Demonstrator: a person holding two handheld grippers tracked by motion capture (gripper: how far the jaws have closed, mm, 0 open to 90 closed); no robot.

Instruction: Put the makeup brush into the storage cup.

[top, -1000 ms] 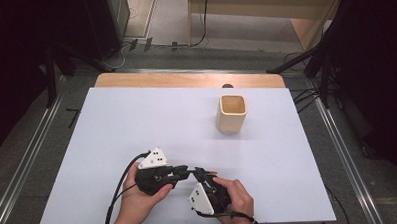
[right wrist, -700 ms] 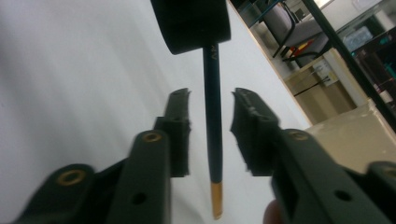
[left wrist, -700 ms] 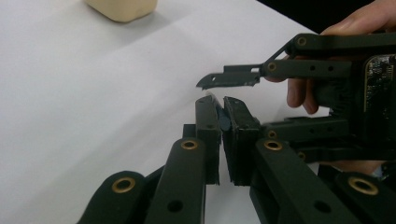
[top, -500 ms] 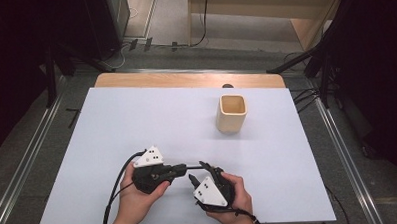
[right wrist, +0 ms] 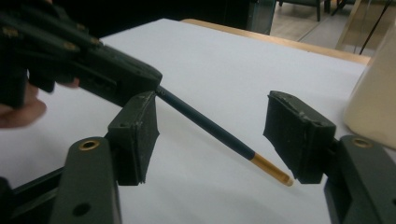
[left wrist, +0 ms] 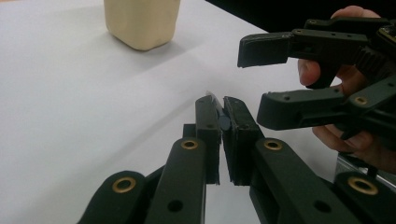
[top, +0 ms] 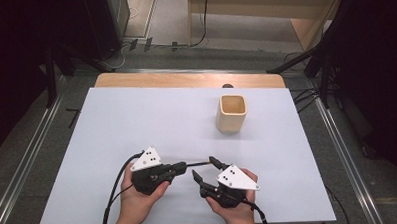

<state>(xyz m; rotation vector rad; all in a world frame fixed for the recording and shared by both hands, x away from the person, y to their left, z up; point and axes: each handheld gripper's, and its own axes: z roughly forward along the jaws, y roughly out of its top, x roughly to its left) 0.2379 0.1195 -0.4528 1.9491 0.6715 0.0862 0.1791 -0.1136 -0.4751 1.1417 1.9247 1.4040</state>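
A thin dark-blue pencil [top: 198, 164] with a gold end sticks out to the right from my left gripper [top: 181, 167], which is shut on it just above the white table [top: 136, 119]. In the left gripper view the pads [left wrist: 208, 116] pinch the pencil [left wrist: 224, 123]. My right gripper [top: 204, 168] has just been opening. Its pads [right wrist: 135, 133] stand apart on either side of the pencil [right wrist: 201, 120] without pressing it. The right gripper [left wrist: 252, 80] also appears in the left gripper view, and the left gripper [right wrist: 150, 87] in the right gripper view.
A beige square cup [top: 231, 113] stands upright at the back right of the table, also seen as the cup [left wrist: 142, 21] and the cup [right wrist: 373, 112]. Cables trail from both grippers toward the near edge. A wooden strip [top: 185, 80] borders the far side.
The right gripper's jaws have spread from shut to wide apart, letting go of the pencil, and the hand has drawn slightly right and up. The left gripper stayed put, gripping the pencil.
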